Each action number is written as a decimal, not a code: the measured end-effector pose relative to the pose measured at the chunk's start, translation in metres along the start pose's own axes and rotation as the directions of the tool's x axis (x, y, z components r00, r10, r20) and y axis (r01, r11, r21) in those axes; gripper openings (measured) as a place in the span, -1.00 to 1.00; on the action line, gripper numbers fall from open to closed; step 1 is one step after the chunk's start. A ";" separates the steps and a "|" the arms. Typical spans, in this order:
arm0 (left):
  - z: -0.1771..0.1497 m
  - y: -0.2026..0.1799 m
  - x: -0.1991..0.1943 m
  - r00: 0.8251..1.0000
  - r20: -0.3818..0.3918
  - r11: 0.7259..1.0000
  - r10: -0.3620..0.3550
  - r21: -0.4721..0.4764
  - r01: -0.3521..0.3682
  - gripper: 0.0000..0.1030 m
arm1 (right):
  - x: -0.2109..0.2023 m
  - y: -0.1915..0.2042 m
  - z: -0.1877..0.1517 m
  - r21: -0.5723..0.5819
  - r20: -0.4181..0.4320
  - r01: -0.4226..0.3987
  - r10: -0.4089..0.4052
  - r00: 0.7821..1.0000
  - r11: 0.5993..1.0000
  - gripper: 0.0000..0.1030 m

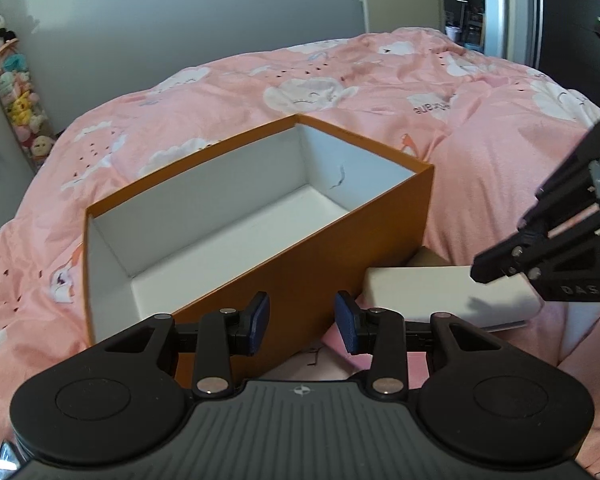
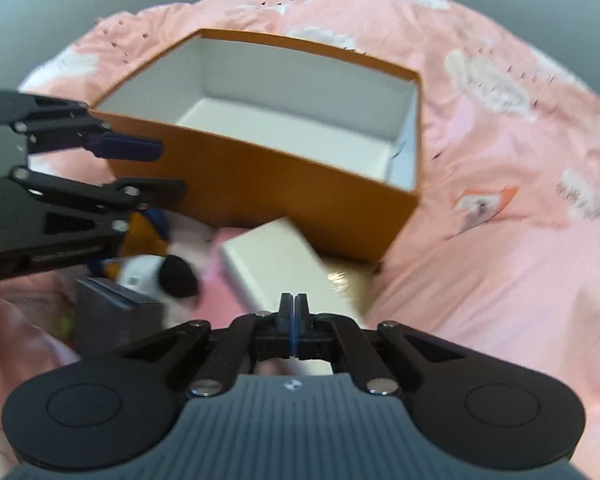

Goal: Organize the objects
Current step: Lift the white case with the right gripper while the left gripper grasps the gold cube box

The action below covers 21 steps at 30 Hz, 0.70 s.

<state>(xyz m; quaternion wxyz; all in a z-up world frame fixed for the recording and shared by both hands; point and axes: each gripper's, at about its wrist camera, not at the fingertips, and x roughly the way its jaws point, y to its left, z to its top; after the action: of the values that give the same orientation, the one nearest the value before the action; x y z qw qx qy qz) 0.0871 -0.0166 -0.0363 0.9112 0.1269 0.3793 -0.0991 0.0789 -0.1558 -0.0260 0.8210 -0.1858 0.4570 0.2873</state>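
Pink cloud-print bedding (image 1: 480,168) covers the bed, and an orange box (image 1: 300,264) with a white inside sits open and empty on it. Against the box's near outer wall lies a flat white box (image 2: 276,264), one end propped up on that wall. Spread apart, the left gripper (image 1: 302,322) hovers before the orange wall, nothing between its blue pads (image 1: 346,320). Over the white box, the right gripper (image 2: 295,320) is pressed together, pinching nothing visible.

Left claw (image 1: 302,322) tilted down, jaws parted, nothing between. Right claw (image 2: 295,309) angled steeply down, jaws pressed together.
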 end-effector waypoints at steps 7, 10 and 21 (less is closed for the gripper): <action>0.000 0.001 0.010 0.998 -0.032 0.998 -0.060 -0.001 0.060 -0.13 | 0.023 0.005 -0.014 -0.088 -0.093 -0.022 0.014 0.996 0.996 -0.36; 0.000 0.000 0.012 0.997 -0.038 0.998 -0.065 0.001 0.065 -0.13 | 0.028 0.008 -0.023 -0.126 -0.105 -0.018 0.005 0.995 0.992 -0.11; 0.000 -0.003 0.013 0.997 -0.042 0.997 -0.071 0.016 0.072 -0.13 | 0.043 0.015 -0.023 -0.354 -0.166 0.021 -0.085 0.982 0.935 -0.01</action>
<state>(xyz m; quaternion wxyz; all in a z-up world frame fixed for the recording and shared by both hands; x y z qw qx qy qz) 0.0951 -0.0201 -0.0457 0.8978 0.1233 0.4016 -0.1323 0.0724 -0.1447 -0.0756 0.7378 -0.3664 0.4652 0.3241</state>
